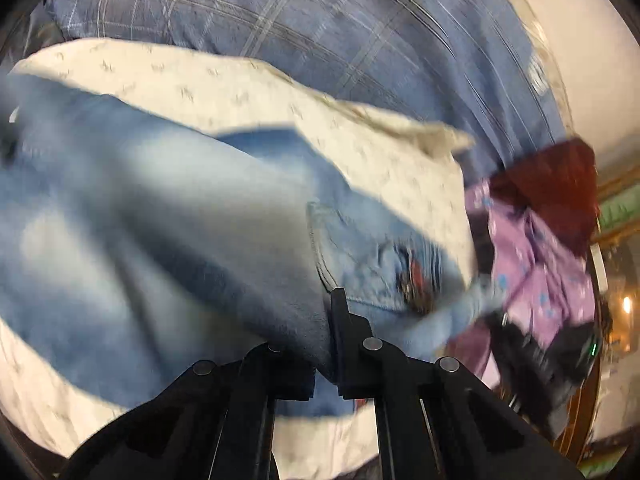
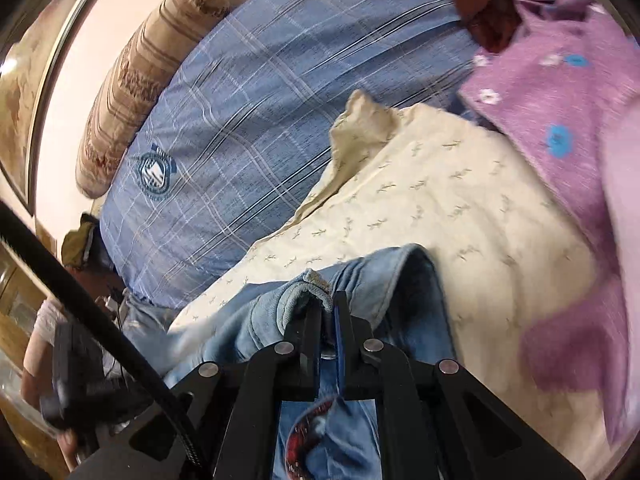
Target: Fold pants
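Note:
Light blue jeans (image 1: pixel 168 220) hang blurred across the left wrist view above a cream patterned sheet (image 1: pixel 224 88). A pocket with a red and black patch (image 1: pixel 416 280) shows. My left gripper (image 1: pixel 326 320) is shut on a fold of the jeans; denim hides its left finger. In the right wrist view the jeans (image 2: pixel 372 280) bunch at the fingers, and my right gripper (image 2: pixel 328 312) is shut on their rolled edge. The right gripper also shows in the left wrist view (image 1: pixel 532 356), low right, blurred.
A blue plaid duvet (image 2: pixel 256 112) covers the bed behind the cream sheet (image 2: pixel 460 208). A purple flowered garment (image 2: pixel 560 92) and a dark red cloth (image 1: pixel 556 184) lie at the side. A brown striped pillow (image 2: pixel 136 80) rests by the wall.

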`<state>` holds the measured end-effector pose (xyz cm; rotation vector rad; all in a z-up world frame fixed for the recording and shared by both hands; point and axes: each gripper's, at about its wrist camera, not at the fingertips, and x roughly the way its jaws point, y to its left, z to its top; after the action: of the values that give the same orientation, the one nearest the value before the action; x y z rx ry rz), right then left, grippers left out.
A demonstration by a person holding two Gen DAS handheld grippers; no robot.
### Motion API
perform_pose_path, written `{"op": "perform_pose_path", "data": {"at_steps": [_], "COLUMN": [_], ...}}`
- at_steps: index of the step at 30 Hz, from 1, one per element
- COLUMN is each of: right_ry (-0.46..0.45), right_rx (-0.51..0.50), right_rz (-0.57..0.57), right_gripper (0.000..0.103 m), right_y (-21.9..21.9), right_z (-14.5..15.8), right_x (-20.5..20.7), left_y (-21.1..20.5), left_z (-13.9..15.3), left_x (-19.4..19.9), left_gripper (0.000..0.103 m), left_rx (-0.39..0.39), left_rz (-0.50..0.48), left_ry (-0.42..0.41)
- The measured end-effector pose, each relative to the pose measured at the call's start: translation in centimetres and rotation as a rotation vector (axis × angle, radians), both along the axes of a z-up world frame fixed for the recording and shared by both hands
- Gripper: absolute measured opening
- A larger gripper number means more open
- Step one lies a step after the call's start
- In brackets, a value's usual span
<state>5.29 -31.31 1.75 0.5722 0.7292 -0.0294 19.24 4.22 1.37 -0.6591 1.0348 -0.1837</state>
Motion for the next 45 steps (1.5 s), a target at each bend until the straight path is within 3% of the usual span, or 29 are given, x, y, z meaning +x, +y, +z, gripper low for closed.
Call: {"op": "perform_pose_path", "data": {"at_steps": [3, 6, 9, 11, 12, 13, 15, 18, 22, 29, 31, 34, 38, 40, 42, 44, 45], "right_ry": [0.01, 0.097, 0.139, 0.111, 0.094, 0.06, -0.014, -0.014, 0.073, 0.212, 0.196, 0.21, 0.106, 0.044, 0.01, 0.046, 0.114], "right_rx": [0.014, -0.011, 0.06, 0.097, 0.103, 0.118, 0.16, 0.178, 0.167, 0.091, 0.13, 0.089, 0.071, 0.031, -0.023, -0.082, -0.136], "right_rz": [-0.045, -0.08, -0.099, -0.129, -0.156, -0.185, -0.187, -0.176, -0.143, -0.257, -0.205, -0.158, -0.161, -0.153, -0.176, -0.217, -0.241], "right_gripper": [0.006, 0.01, 0.017, 0.031, 0.052, 0.058, 0.059, 0.065, 0.065, 0.061, 0.031, 0.018, 0.014, 0.013, 0.013, 0.013, 0.013], "right_y": [0.0, 0.2, -0.6, -1.0, -1.0, -1.0, -1.0, -0.7, 0.2, -0.5, -0.6, 0.2, 0.3, 0.5, 0.7, 1.0, 1.3], "right_z": [-0.7, -2.3, -3.7, -3.5, -3.2, -2.9, -2.2, -2.2, -3.1, -4.8, -4.9, -4.8, -2.9, -1.1, 0.4, 0.8, -0.1], "right_x": [-1.6, -2.0, -2.3, -3.8, -4.8, -6.1, -7.9, -8.7, -6.9, -5.3, -4.9, -4.3, -5.5, -6.3, -7.3, -7.2, -6.5], "left_y": [-1.4, -1.5, -1.2, -0.9, -0.7, -0.3, 0.3, 0.8, 1.2, 0.7, 0.6, 0.4, 0.3, 0.3, -0.5, -2.0, -2.5], "left_z": [-1.5, -3.3, -4.4, -4.3, -4.1, -4.1, -4.2, -4.6, -5.5, -6.0, -6.0, -6.2, -5.5, -3.8, -2.0, -2.3, -3.1], "left_x": [-2.2, -2.8, -3.0, -3.3, -3.6, -3.3, -3.7, -3.6, -3.5, -2.4, -2.3, -2.1, -2.5, -3.7, -5.2, -5.7, -5.4], "left_gripper": [0.006, 0.006, 0.01, 0.024, 0.028, 0.033, 0.034, 0.034, 0.034, 0.034, 0.034, 0.028, 0.007, 0.006, 0.006, 0.007, 0.007], "left_rx": [0.066, 0.074, 0.045, 0.065, 0.071, 0.07, 0.052, 0.033, 0.021, 0.013, 0.012, 0.021, 0.002, -0.026, 0.001, 0.084, 0.12], "left_rz": [-0.027, -0.027, -0.025, -0.025, -0.021, -0.01, 0.009, 0.017, 0.026, 0.039, 0.045, 0.05, 0.047, 0.045, 0.009, -0.038, -0.051], "left_ry": [-0.008, 0.02, 0.057, 0.059, 0.058, 0.056, 0.052, 0.066, 0.089, 0.098, 0.096, 0.095, 0.076, 0.028, -0.032, -0.017, -0.001]}}
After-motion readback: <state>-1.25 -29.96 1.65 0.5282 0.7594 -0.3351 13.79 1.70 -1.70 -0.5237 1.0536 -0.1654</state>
